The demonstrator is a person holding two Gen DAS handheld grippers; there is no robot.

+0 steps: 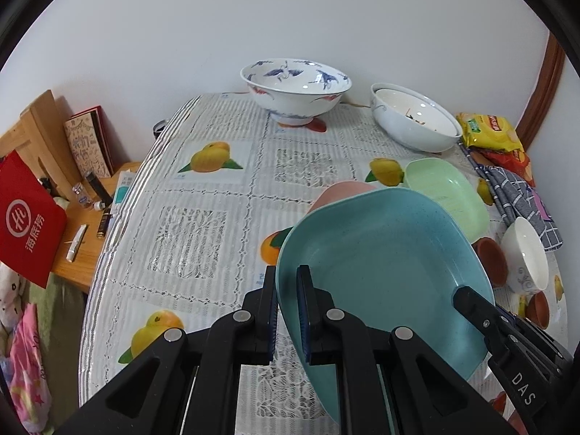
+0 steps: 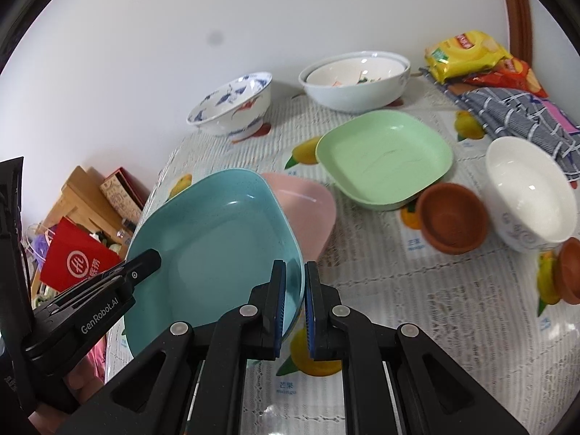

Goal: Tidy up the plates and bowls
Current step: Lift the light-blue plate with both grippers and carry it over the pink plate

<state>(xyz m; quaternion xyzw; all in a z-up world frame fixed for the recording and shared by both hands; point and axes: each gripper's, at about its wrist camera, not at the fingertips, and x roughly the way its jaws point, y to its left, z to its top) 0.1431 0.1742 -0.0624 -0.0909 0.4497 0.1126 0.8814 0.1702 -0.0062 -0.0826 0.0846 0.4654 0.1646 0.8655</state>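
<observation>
Above the table (image 2: 453, 308), both tools clamped on teal plate (image 2: 224, 239), pink plate (image 2: 308, 210) half hidden

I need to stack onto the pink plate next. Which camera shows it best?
The right wrist view: the pink plate shows much of its inside and right edge beside the held blue plate. The left wrist view shows only a sliver of pink behind the blue plate's far rim.

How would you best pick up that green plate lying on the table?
Pinch the raised rim of the green plate at its near edge, coming in from the front and above. It lies flat and empty, its upturned edge thin enough for jaws; the brown cup crowds its right corner.
</observation>
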